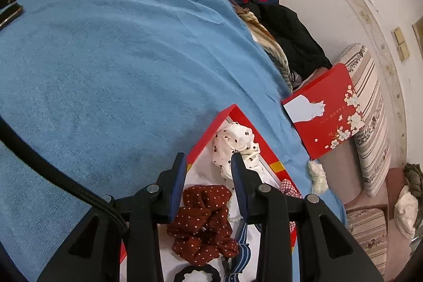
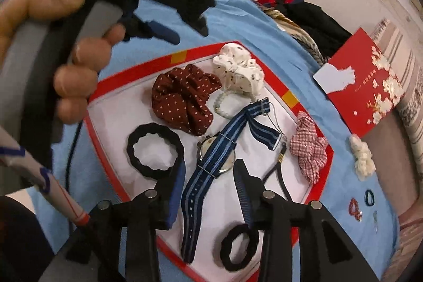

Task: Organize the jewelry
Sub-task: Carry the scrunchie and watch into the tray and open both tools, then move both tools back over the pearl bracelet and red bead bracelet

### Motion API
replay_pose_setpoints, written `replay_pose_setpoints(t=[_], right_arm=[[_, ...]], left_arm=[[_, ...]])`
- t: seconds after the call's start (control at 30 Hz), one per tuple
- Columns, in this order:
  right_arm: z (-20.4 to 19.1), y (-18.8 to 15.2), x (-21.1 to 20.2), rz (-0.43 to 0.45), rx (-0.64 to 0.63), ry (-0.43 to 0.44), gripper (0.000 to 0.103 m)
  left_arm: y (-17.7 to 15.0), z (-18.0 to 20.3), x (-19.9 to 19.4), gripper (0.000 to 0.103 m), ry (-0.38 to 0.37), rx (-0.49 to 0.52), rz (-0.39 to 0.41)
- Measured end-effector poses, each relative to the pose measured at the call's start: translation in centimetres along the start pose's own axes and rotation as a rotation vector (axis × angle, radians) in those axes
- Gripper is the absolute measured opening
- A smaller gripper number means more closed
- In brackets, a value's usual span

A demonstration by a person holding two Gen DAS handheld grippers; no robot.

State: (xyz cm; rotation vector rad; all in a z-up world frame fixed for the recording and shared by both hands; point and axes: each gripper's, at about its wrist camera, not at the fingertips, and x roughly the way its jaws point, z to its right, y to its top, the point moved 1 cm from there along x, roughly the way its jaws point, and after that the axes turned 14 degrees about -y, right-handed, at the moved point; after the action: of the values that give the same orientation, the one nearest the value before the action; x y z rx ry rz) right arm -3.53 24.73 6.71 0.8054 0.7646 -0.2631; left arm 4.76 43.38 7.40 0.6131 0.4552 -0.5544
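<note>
- At the far left of the right wrist view, a person's hand [image 2: 76, 70] holds the left gripper [image 2: 164, 33] above the back left corner of the red box [image 2: 111, 89]; it is blurred there.
- In the left wrist view, the left gripper [image 1: 208, 163] has its jaws apart and nothing is between the pads; below the gap lies the dark red dotted scrunchie [image 1: 203, 223].
- To the left of the box the blue cloth [image 1: 105, 70] is wide and bare, with a black cable [image 1: 39, 163] crossing it.
- Inside the box, on its white floor, from left to right: a black hair ring [image 2: 154, 149], the dark red dotted scrunchie [image 2: 182, 97], the white flowered scrunchie [image 2: 238, 68] in the back corner, a pearl bracelet [image 2: 220, 105] just beside it, and the watch with blue striped strap [image 2: 211, 165] lying diagonal in the middle.
- The right gripper [image 2: 208, 171] hovers over the watch; its jaws are apart, one on each side of the strap, and the pads do not press it.
- A second black hair ring [image 2: 238, 247] lies near the front edge, partly under the right finger.
- The red checked scrunchie [image 2: 309, 147] hangs over the right rim of the box.
- Outside the rim, on the cloth, are a cream scrunchie [image 2: 362, 157], a small blue hair tie [image 2: 369, 197] and a small red one [image 2: 354, 208], well apart from the box.
- The red lid [image 2: 364, 86] leans at the right edge of the cloth.
</note>
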Motion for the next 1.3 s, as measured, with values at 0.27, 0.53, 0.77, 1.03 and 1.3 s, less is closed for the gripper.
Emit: replay_pose_setpoints(t=[0.27,0.53,0.77,1.03,1.3], right_arm=[[6.5,-4.3,-2.4,-0.047,0.234,0.010,0.053],[16.0,-13.4,-2.4,-0.166,0.593,-0.045,0.054],[23.3,-22.4,-3.1,-0.266,0.848,-0.106,0.054],[27.9,-30.0,-5.0,-0.319,1.000,-0.203,0.056],[29.2,-32.3,-5.5,-0.339,1.045,-0.255,0.056]], left_arm=[[-1.8,2.6,0.6,0.032,0.023,0.095,-0.034],[-6.5,7.7,2.0,0.036,0.030,0.269,-0.088],[-11.3,12.5,3.4,0.042,0.059,0.473,-0.126],[-16.9,16.7,5.1,0.043,0.000,0.577,-0.238],[-26.4,21.9,7.8,0.044,-0.051,0.809,-0.401]])
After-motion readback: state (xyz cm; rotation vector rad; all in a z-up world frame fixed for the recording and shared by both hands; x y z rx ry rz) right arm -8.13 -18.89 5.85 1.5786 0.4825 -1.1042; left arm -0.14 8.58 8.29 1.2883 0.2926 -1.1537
